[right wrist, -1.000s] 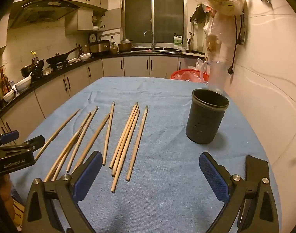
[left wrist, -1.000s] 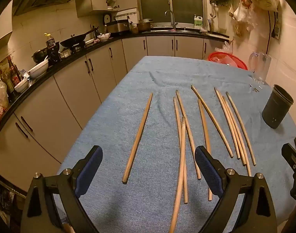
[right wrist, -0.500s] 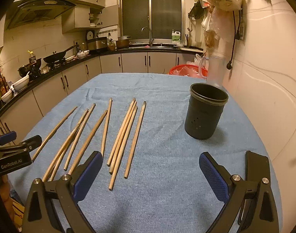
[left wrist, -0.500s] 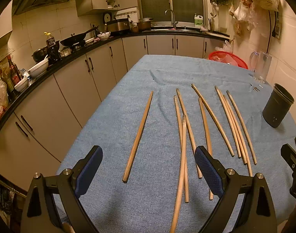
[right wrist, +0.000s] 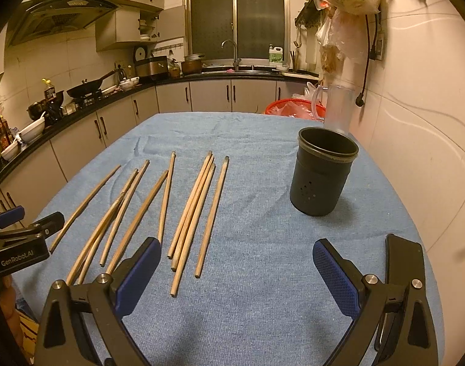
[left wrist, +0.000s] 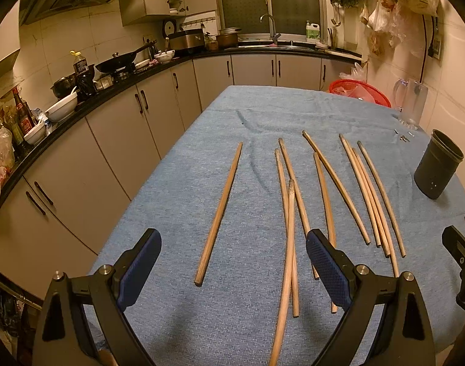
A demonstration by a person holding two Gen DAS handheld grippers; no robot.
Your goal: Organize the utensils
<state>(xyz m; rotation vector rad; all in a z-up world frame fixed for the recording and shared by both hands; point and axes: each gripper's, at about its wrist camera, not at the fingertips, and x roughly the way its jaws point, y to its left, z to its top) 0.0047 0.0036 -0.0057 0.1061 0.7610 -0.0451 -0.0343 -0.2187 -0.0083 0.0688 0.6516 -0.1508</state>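
A: Where do the chopsticks (left wrist: pixel 293 210) sit?

B: Loose on the blue cloth (left wrist: pixel 171 183), filling the middle of the left wrist view. One single stick (left wrist: pixel 219 212) lies apart at centre left; the others fan out to its right, and two of them cross near lower centre.

A: And in the right wrist view?

B: The same chopsticks (right wrist: pixel 189 207) spread across centre left of the frame, all flat on the cloth (right wrist: pixel 263 274). The rightmost stick (right wrist: pixel 212 213) lies just beside a tight group of three.

A: The holder?

B: The dark cup (right wrist: pixel 322 172) stands upright, right of centre in the right wrist view, well apart from the sticks, its mouth open to the camera and nothing visible inside. In the left wrist view the cup (left wrist: pixel 437 164) is at the far right edge of the frame.

A: The jaws?

B: The left gripper (left wrist: pixel 232 259) is spread wide at the bottom of its frame, with nothing between its blue pads (left wrist: pixel 139 268); the near end of the single stick lies on the cloth in the gap. The right gripper (right wrist: pixel 237 270) is also spread wide and holds nothing, only bare cloth between its pads (right wrist: pixel 336 280).

A: Anything behind the cup?

B: A clear jug (right wrist: pixel 337 108) near the wall, and a red basket (right wrist: pixel 293 108) beyond the table's far edge
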